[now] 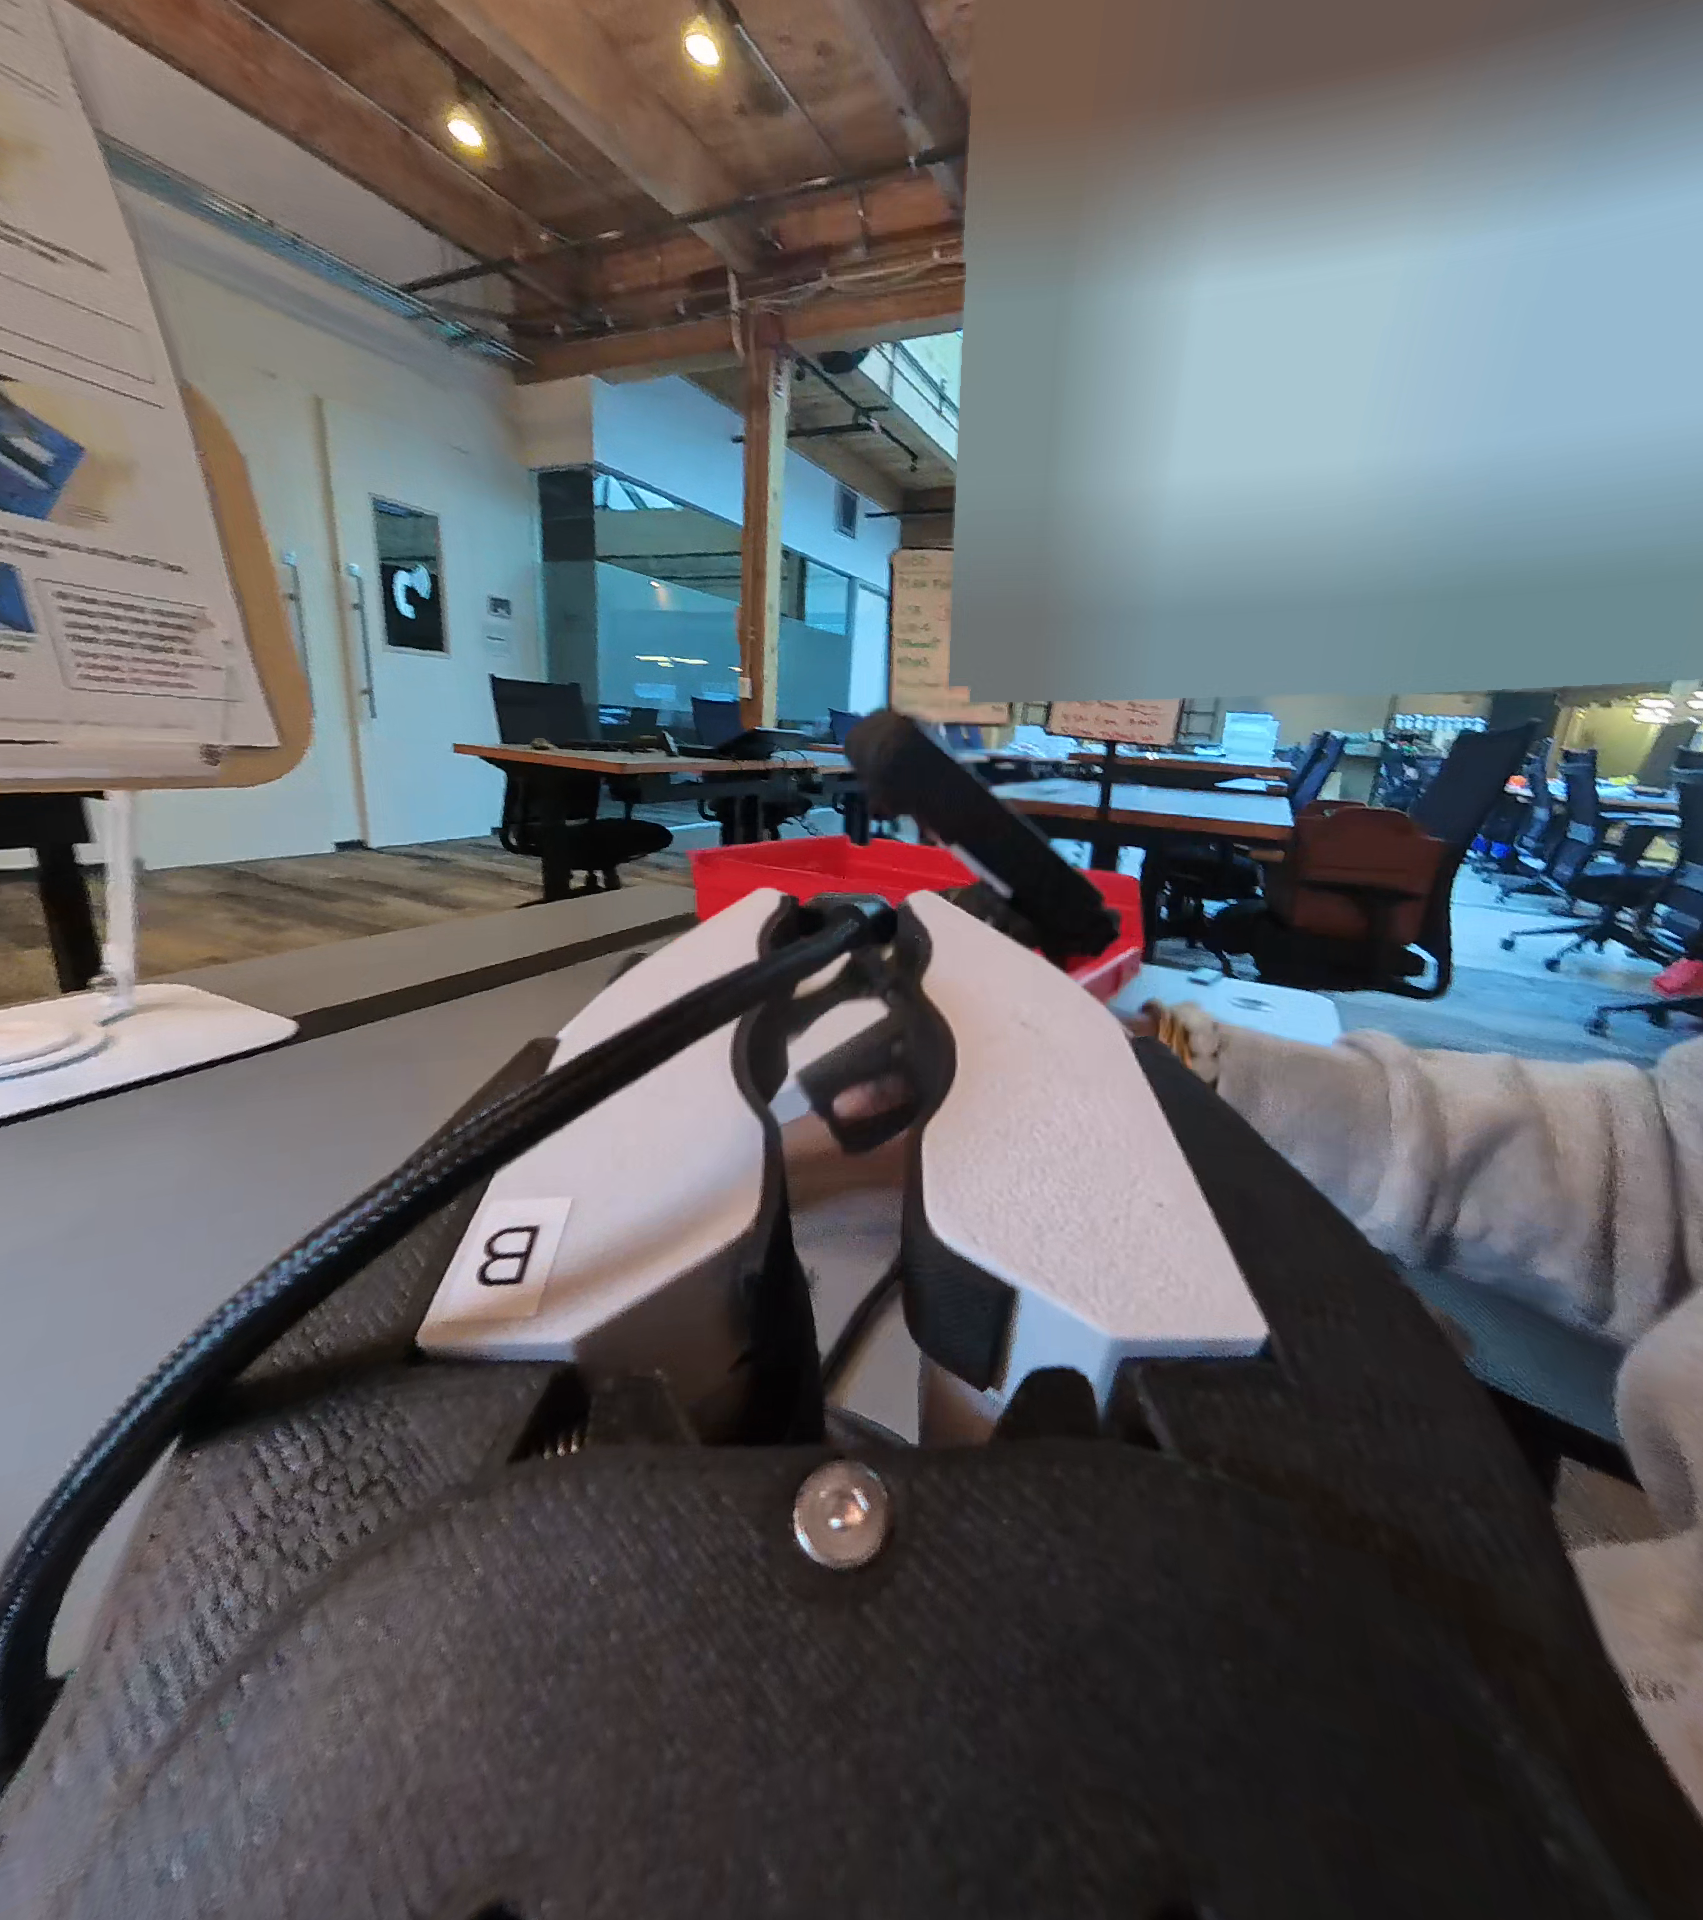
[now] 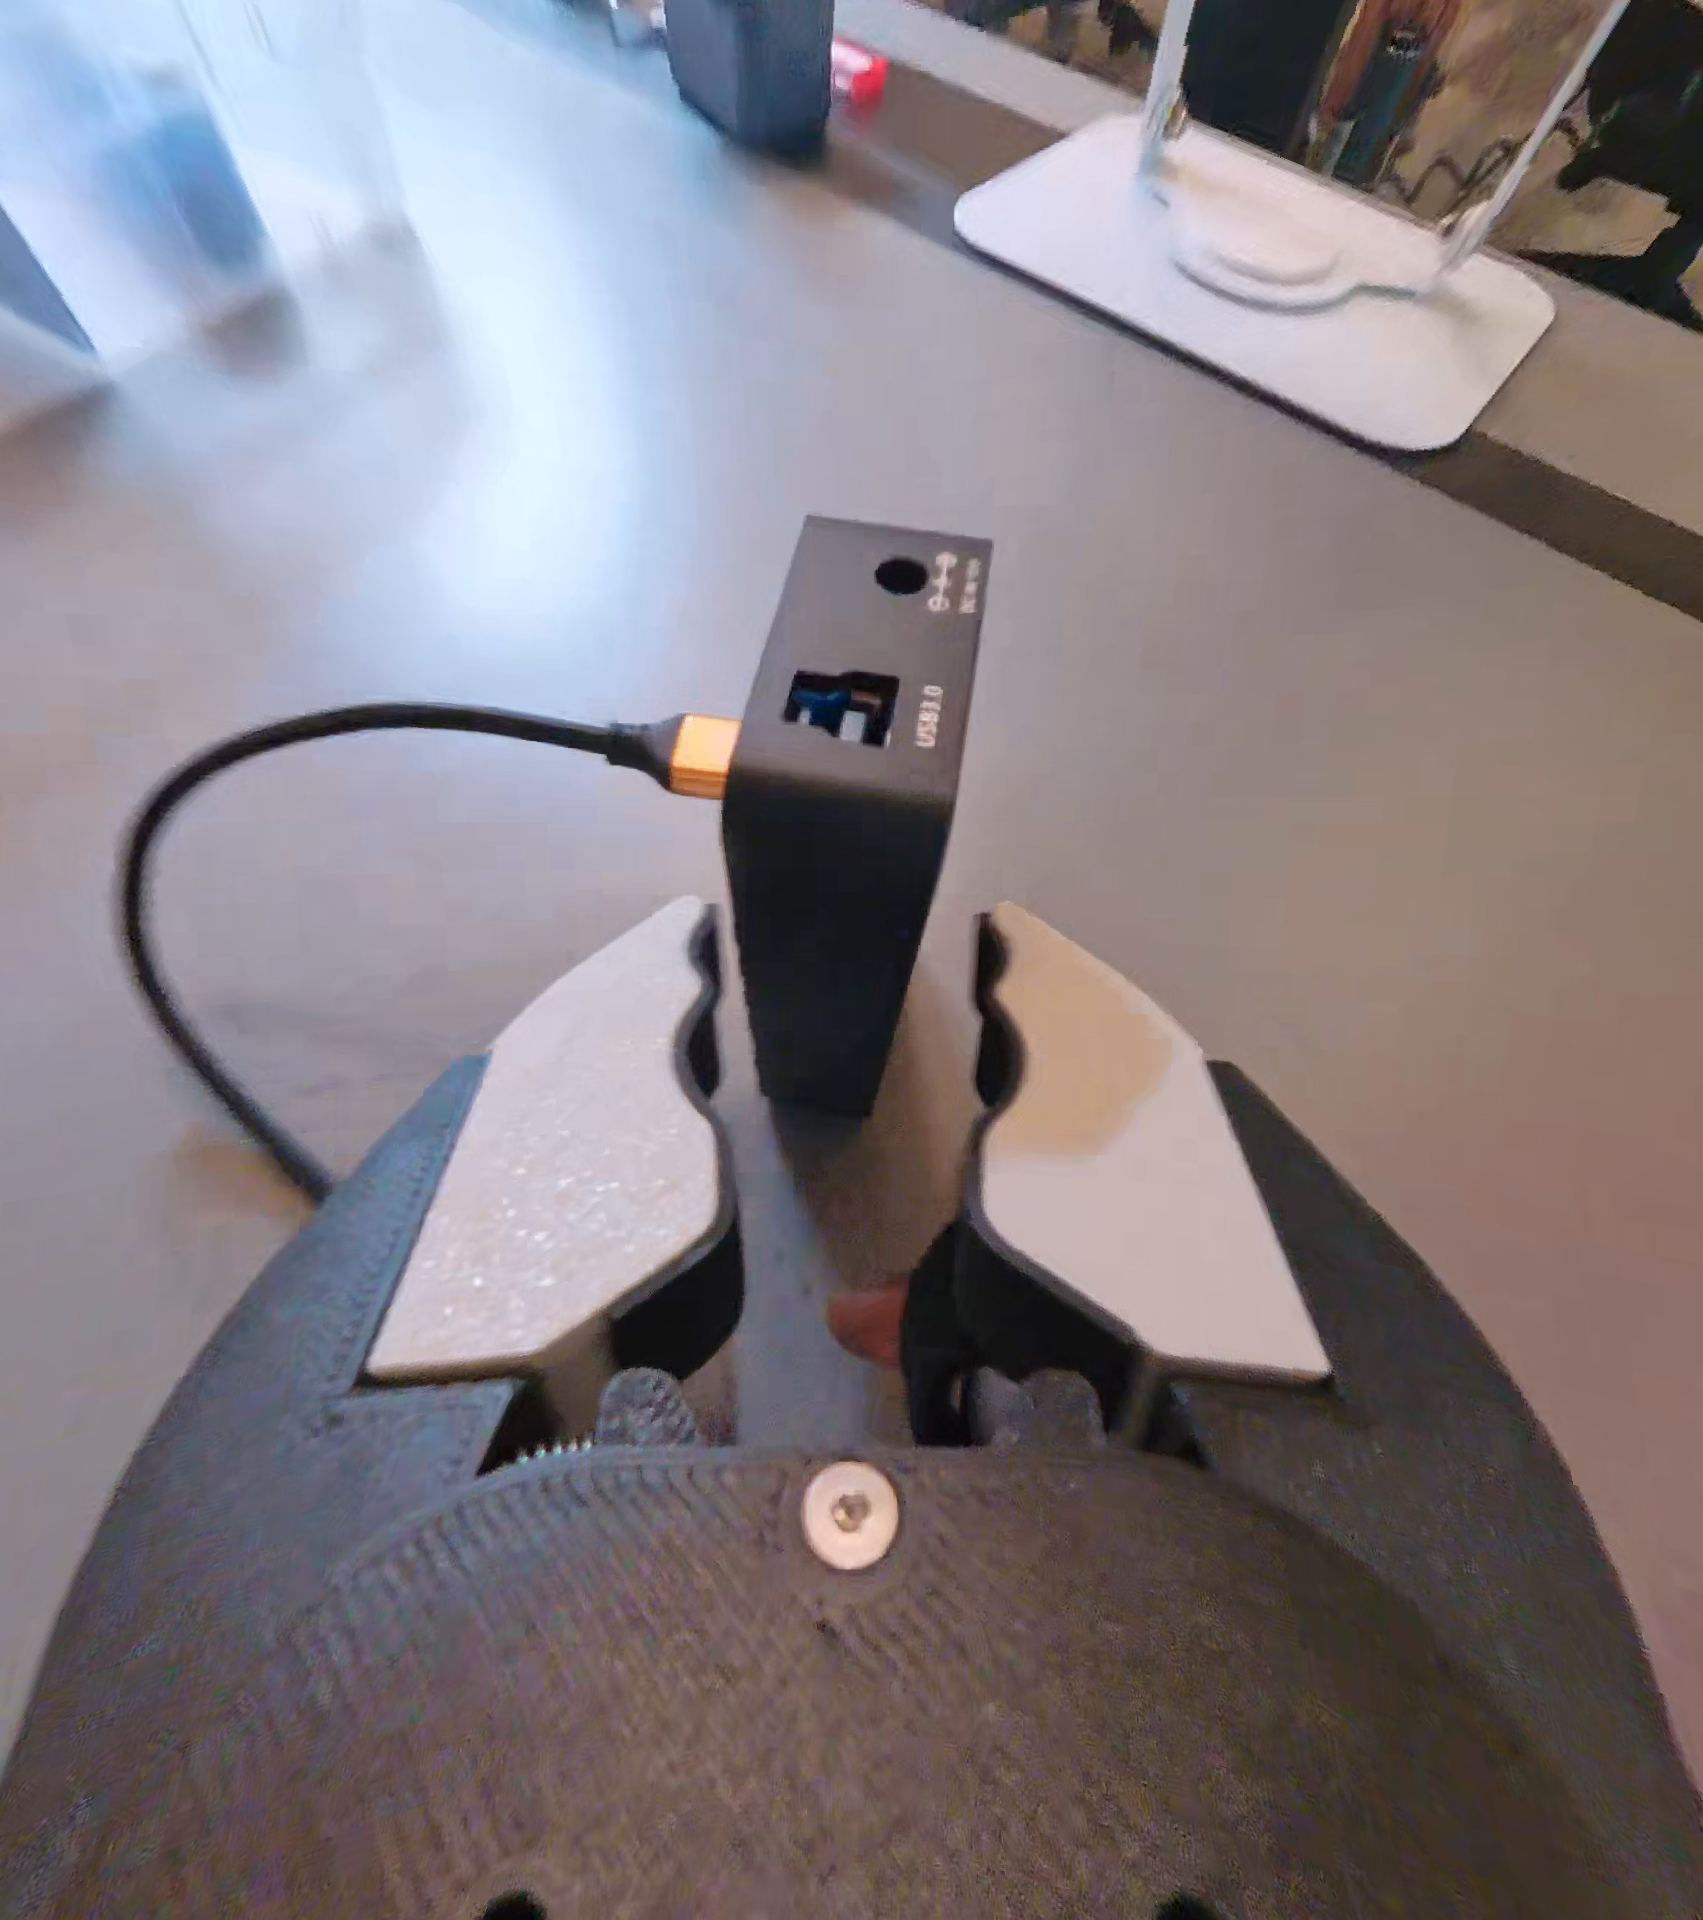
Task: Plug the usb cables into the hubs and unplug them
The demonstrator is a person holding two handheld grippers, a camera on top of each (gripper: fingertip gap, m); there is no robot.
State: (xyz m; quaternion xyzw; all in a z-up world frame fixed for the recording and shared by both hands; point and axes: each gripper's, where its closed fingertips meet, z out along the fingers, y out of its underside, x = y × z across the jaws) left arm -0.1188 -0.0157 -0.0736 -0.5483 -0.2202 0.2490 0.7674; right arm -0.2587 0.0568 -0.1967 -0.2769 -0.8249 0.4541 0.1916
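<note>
In the right wrist view a black USB hub (image 2: 842,862) stands on end on the grey table (image 2: 1346,935). A black cable (image 2: 161,935) with an orange plug (image 2: 703,756) is plugged into its left side. My right gripper (image 2: 847,935) is open with its jaws on either side of the hub; a gap shows on the right side. In the left wrist view my left gripper (image 1: 852,920) is shut on a black braided cable (image 1: 390,1216) at its fingertips. The cable trails back to the lower left. Its plug end is hidden.
A red bin (image 1: 826,862) with a long black device (image 1: 972,831) leaning in it sits just beyond the left gripper. A person's grey sleeve (image 1: 1449,1143) reaches in from the right. A white document stand base (image 2: 1242,291) and a dark box (image 2: 753,73) sit at the far side. Left tips to right tips: about 20 cm.
</note>
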